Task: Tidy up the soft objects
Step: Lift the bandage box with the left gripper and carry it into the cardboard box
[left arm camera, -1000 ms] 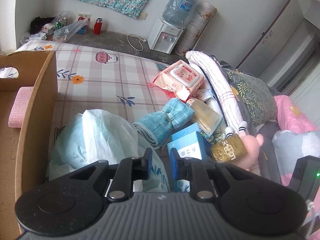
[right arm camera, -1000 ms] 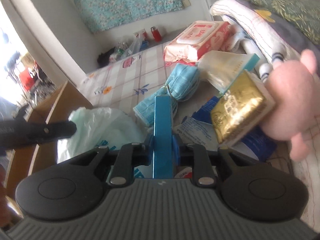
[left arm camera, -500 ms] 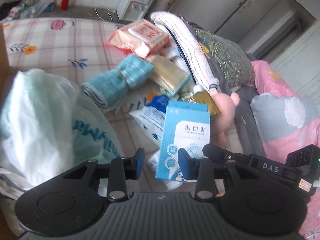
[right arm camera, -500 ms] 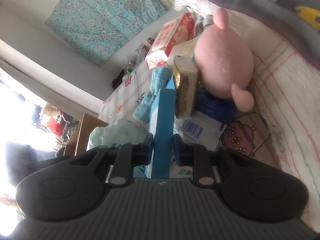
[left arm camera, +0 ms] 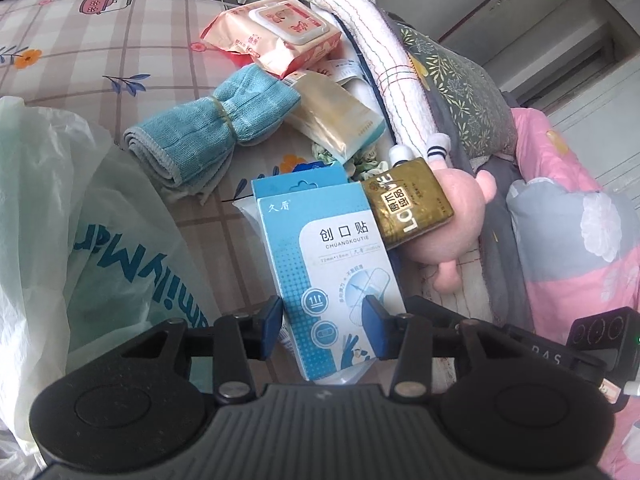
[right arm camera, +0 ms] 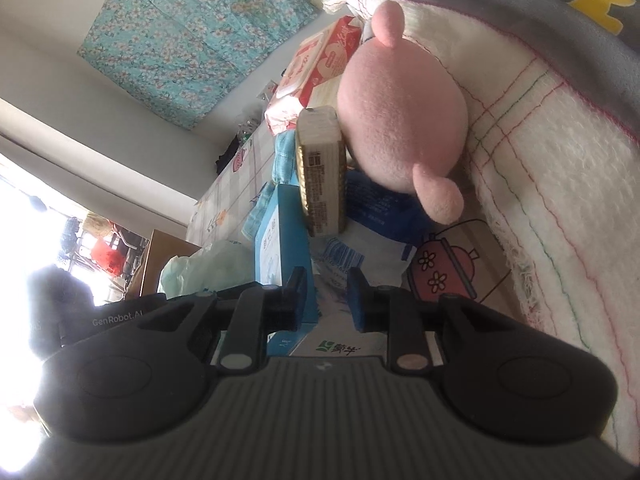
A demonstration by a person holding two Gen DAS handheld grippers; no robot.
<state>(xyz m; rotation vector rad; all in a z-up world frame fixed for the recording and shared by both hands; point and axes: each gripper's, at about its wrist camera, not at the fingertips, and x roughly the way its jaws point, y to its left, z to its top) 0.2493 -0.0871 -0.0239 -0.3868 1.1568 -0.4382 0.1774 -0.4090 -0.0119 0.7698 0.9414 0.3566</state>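
A light-blue plaster box (left arm camera: 332,264) stands on edge on the bed, leaning among the clutter; it also shows in the right wrist view (right arm camera: 280,244). My left gripper (left arm camera: 324,328) is open, its pads on either side of the box's lower end with gaps. My right gripper (right arm camera: 326,296) is open beside the box, which rests against its left finger. A gold tissue pack (left arm camera: 408,200) leans on a pink plush toy (left arm camera: 460,216). A rolled teal towel (left arm camera: 208,132) lies behind.
A pale green plastic bag (left arm camera: 80,220) bulges at the left. A pink wet-wipes pack (left arm camera: 276,36), a yellow packet (left arm camera: 332,120), a rolled white blanket (left arm camera: 380,60) and pillows (left arm camera: 568,216) crowd the right. A wooden box (right arm camera: 160,256) stands beyond the bag.
My right gripper has opened and let go of the plaster box, which now stands beside it. My left gripper has opened wider and moved in around the box's lower end.
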